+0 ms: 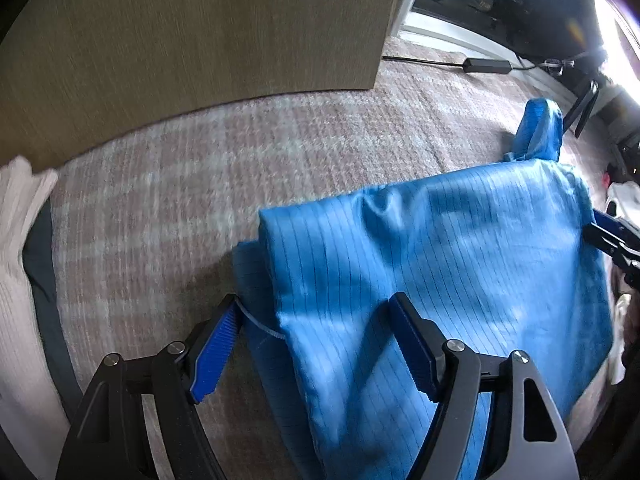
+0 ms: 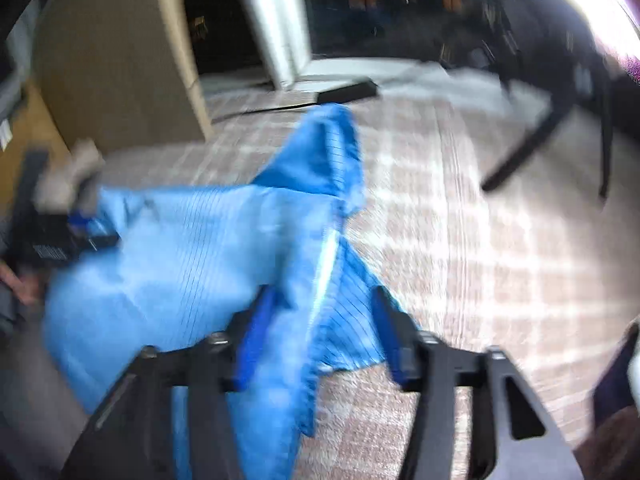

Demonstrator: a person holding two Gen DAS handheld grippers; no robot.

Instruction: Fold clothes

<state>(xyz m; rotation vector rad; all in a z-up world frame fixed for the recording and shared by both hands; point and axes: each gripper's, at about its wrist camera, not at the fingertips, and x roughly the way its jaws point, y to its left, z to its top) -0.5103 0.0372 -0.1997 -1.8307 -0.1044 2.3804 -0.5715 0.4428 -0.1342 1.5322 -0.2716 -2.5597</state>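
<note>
Pale checked carpet [image 1: 168, 208] covers the floor under us, with a tan wooden cabinet panel [image 1: 200, 28] rising at about eleven o'clock in the left wrist view. At nine o'clock on the far left edge we see a white ribbed garment [image 1: 16, 264] lying over something dark.

Moving right, our left gripper [image 1: 316, 344] points down at the carpet with its blue-padded fingers [image 1: 216, 352] spread wide; they pinch nothing. The blue pinstriped garment [image 1: 440, 264] lies folded on the carpet, its left edge running between those fingers, and the right finger sits above the cloth. At one o'clock a sleeve or corner of the same garment stands up in a peak. A black power adapter [image 1: 486, 66] lies on the floor near twelve o'clock.

From the right wrist view, blurred, we see the blue garment [image 2: 180, 264] spreading from eight o'clock towards the centre. Our right gripper [image 2: 324, 344] has its jaws apart, with a loose edge of blue cloth passing between them; the pads do not press on it. At two o'clock, dark chair legs [image 2: 520, 160] stand on the carpet.
</note>
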